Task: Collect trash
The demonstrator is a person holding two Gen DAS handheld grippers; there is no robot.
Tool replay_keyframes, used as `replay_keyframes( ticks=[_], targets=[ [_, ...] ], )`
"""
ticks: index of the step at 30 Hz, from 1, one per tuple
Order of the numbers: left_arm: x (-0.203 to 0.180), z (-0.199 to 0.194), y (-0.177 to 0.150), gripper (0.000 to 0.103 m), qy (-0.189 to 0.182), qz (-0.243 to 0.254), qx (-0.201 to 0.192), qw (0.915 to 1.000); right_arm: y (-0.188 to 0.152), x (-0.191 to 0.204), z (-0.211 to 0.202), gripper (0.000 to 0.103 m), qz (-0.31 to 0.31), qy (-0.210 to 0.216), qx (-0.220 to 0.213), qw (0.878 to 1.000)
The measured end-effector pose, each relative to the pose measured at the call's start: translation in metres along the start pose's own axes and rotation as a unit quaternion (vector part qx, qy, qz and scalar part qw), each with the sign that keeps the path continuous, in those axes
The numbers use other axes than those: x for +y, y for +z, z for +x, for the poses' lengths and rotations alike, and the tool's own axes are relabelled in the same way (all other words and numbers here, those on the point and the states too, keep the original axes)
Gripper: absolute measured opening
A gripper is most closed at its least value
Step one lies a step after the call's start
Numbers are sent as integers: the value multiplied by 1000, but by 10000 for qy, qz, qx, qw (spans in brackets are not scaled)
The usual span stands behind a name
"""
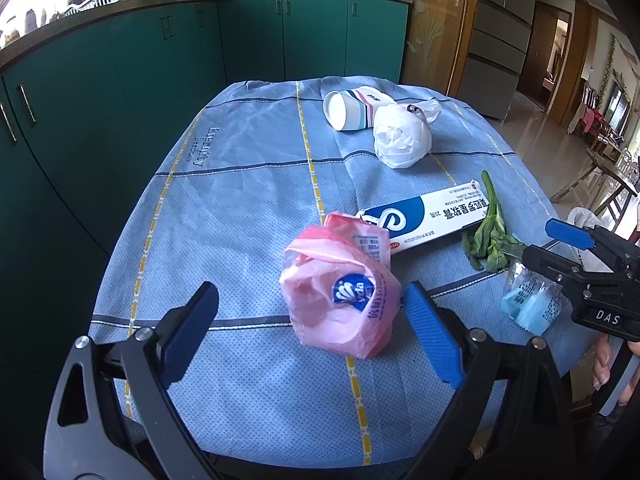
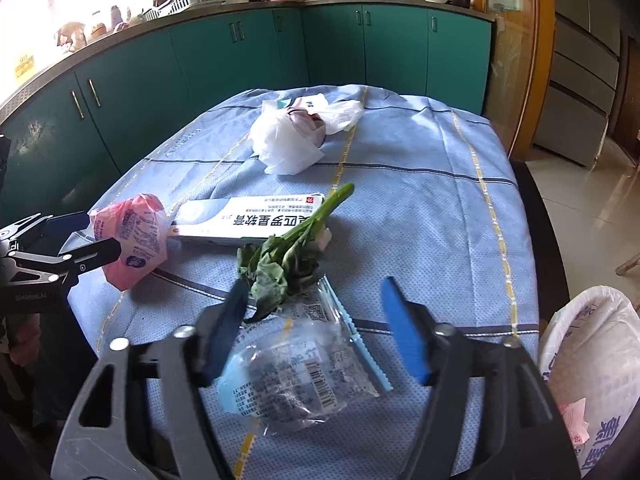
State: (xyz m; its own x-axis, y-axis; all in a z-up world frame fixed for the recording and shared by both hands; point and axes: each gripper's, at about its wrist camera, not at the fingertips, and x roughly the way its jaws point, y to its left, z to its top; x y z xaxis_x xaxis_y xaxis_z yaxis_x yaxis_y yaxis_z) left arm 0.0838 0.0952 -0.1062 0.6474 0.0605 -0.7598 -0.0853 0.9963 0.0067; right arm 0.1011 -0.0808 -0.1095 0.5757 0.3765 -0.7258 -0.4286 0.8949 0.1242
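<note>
A crumpled pink tissue wrapper lies on the blue tablecloth just ahead of my open left gripper, partly between its blue fingers. My right gripper is open over a clear plastic wrapper with blue trim, which also shows in the left wrist view. A wilted green leaf lies just beyond it. A white and blue ointment box lies mid-table. A crumpled white plastic bag and a tipped striped paper cup lie at the far end.
A white bin bag with some trash in it hangs open at the table's right edge. Teal kitchen cabinets run along the left and back. A fridge and a doorway stand at the right.
</note>
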Motion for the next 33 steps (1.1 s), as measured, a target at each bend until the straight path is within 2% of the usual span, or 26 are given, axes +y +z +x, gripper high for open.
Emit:
replay_keyframes(
  ticks=[5,27,33],
  targets=[
    [-1,2,-1,94,-2,14,27,10000,-1,-6,2,82,103,-86,41,9999],
    [2,-4,-1,95,-9,-41,-80,10000,-6,-10,6,88,164,-134,87,9997],
    [18,-8,2,97,-19,-274,-157,9995,-5,-16,-5,88,231,-272,-14,9994]
  ],
)
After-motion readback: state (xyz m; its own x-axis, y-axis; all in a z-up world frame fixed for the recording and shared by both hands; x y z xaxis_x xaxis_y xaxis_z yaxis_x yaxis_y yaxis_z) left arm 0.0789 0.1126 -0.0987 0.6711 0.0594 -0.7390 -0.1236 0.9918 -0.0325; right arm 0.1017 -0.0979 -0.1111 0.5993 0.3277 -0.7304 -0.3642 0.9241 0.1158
